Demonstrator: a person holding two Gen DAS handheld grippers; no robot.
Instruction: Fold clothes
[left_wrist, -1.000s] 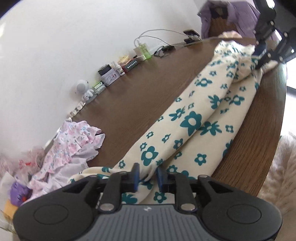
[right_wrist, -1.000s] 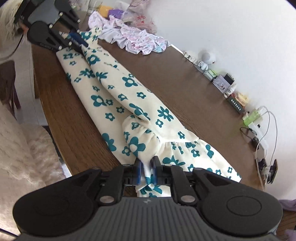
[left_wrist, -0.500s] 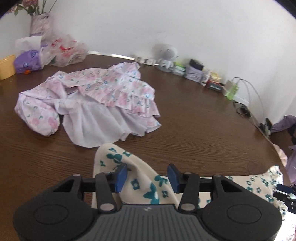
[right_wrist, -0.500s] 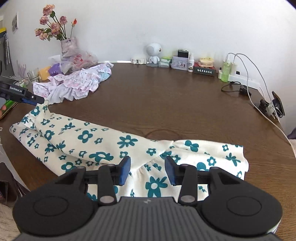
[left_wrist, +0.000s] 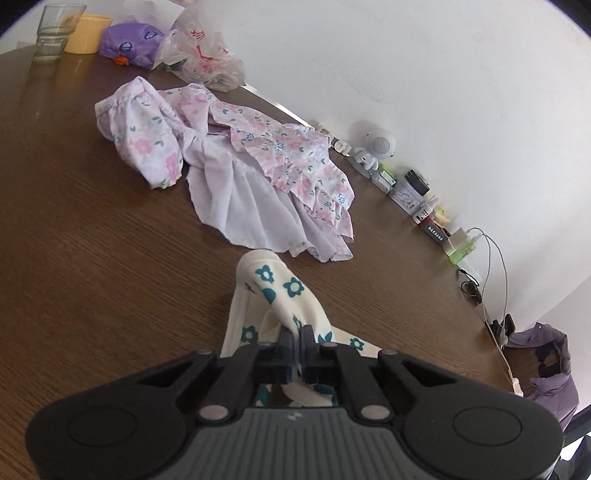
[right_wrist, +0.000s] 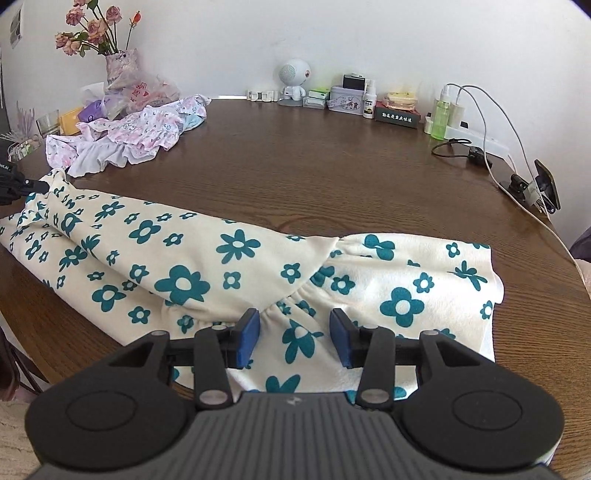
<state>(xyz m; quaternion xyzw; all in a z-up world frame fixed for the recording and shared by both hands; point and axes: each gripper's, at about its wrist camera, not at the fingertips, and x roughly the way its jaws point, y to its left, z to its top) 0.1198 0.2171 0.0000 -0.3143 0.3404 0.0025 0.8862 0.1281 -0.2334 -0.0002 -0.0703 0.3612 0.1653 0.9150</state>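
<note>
The left gripper (left_wrist: 296, 338) pinches one end of the cream floral garment (right_wrist: 236, 266), which stretches across the table (right_wrist: 332, 177) beneath the wide-open, empty right gripper (right_wrist: 294, 336).

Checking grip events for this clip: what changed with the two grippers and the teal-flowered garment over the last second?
The right hand-held gripper let go and now hangs open over the teal-flowered garment. The left hand-held gripper opened, then shut again on the garment's end. The pink floral garment stayed put.

Left gripper (left_wrist: 296, 334) pinched tight on the cream floral garment (right_wrist: 236, 258); right gripper (right_wrist: 294, 338) spread wide just above it.
</note>
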